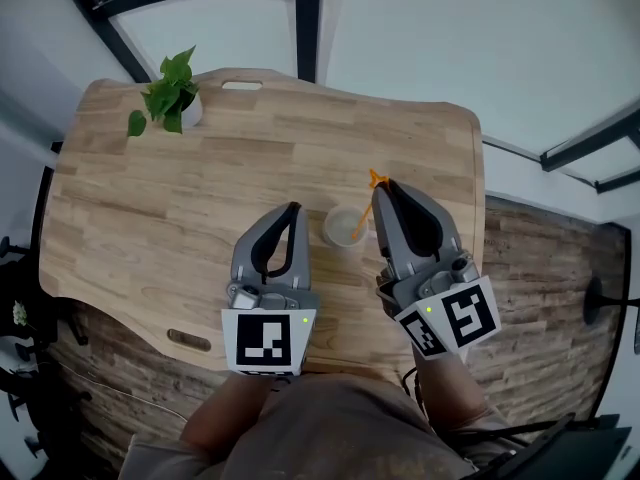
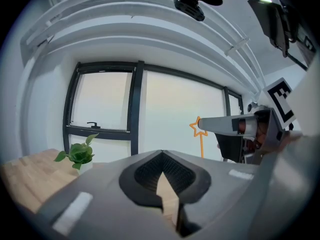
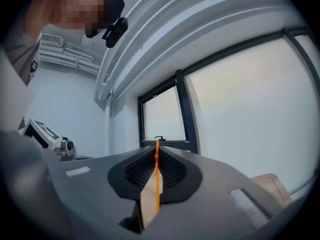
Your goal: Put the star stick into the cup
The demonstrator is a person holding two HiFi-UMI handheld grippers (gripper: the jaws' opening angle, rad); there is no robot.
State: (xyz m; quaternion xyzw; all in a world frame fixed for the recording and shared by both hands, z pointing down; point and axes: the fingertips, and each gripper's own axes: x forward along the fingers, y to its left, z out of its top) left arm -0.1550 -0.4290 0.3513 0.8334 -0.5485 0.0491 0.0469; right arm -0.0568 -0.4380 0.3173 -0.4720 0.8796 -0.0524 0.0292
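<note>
From the head view I see both tools over the near edge of the wooden counter (image 1: pixel 190 193). The right gripper (image 1: pixel 383 190) has its jaws closed on the star stick (image 1: pixel 368 206). In the right gripper view the thin orange shaft runs straight up the seam where the two jaws meet, with no gap on either side.

The stick is tilted. Its star end pokes out above and just past the jaw tips, and its lower end slants down to the left over the mouth of the cup (image 1: pixel 343 226). I cannot tell whether that end touches the bottom of the cup. The cup is small, pale and upright on the counter. It sits between the two tools, just beside the right jaw tips.

The left gripper (image 1: pixel 293 208) sits to the left of the cup, near it but not touching. Its own view shows the jaws pressed together with nothing between them. That view also shows the orange star and the right tool off to the side, in front of a window (image 2: pixel 107 101).

A small potted plant (image 1: pixel 168 94) stands at the far left corner of the counter, well apart from everything else.
</note>
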